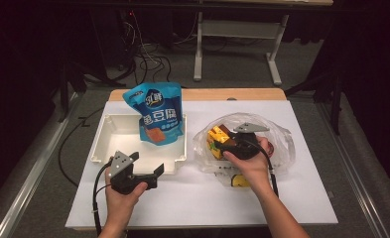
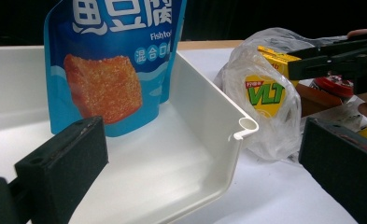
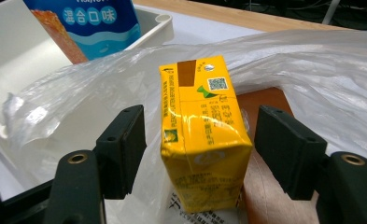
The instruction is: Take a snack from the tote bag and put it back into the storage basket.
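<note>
Here we are holding the left gripper (image 1: 155,171) near the table's (image 1: 192,198) front edge, its jaws spread wide and gripping nothing, pointing at the near right corner of the white tray (image 1: 105,144). We are reaching the right gripper (image 3: 197,154) into the clear plastic bag (image 1: 277,131), its jaws standing open on either side of a yellow drink carton (image 3: 202,140), not yet touching it. Farther back, a blue snack pouch (image 1: 158,111) is standing upright in the tray.

left gripper (image 1: 153,174): jaws wide apart | right gripper (image 3: 200,149): jaws apart
</note>
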`<state>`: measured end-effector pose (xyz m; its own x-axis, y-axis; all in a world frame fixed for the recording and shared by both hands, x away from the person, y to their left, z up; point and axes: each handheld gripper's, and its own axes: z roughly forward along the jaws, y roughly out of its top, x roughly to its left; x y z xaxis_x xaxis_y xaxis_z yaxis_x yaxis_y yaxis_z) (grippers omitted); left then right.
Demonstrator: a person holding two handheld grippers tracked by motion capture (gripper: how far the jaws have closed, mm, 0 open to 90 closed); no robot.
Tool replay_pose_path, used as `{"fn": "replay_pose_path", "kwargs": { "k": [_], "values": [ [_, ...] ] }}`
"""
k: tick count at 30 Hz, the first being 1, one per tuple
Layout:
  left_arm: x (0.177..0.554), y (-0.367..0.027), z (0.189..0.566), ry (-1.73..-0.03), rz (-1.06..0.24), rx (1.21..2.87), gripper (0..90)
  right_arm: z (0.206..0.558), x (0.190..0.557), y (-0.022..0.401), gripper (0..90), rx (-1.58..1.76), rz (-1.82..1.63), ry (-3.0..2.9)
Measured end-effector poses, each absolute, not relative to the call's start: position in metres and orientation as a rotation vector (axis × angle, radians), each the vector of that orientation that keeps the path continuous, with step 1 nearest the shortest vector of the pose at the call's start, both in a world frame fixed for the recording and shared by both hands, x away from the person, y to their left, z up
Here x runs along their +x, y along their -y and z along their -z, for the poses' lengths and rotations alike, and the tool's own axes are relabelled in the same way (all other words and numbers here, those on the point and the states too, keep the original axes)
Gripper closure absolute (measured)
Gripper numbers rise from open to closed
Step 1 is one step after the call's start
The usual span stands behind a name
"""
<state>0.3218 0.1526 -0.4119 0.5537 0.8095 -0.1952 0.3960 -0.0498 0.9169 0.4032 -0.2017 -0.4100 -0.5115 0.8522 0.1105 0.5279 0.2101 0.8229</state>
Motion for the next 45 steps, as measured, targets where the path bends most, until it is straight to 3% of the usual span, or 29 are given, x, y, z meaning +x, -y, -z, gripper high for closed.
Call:
{"fn": "replay_pose_path", "kwargs": {
  "k": [17,45],
  "values": [
    [0.32,-0.148,0.412,-1.013,-0.46,1.67,3.1,0.419,0.414,0.191,50.4,1.289,-1.094,-2.156],
    [0.319,-0.137,0.413,-0.992,-0.453,1.681,5.0,0.372,0.388,0.207,51.7,1.259,-1.207,-2.096]
  ]
}}
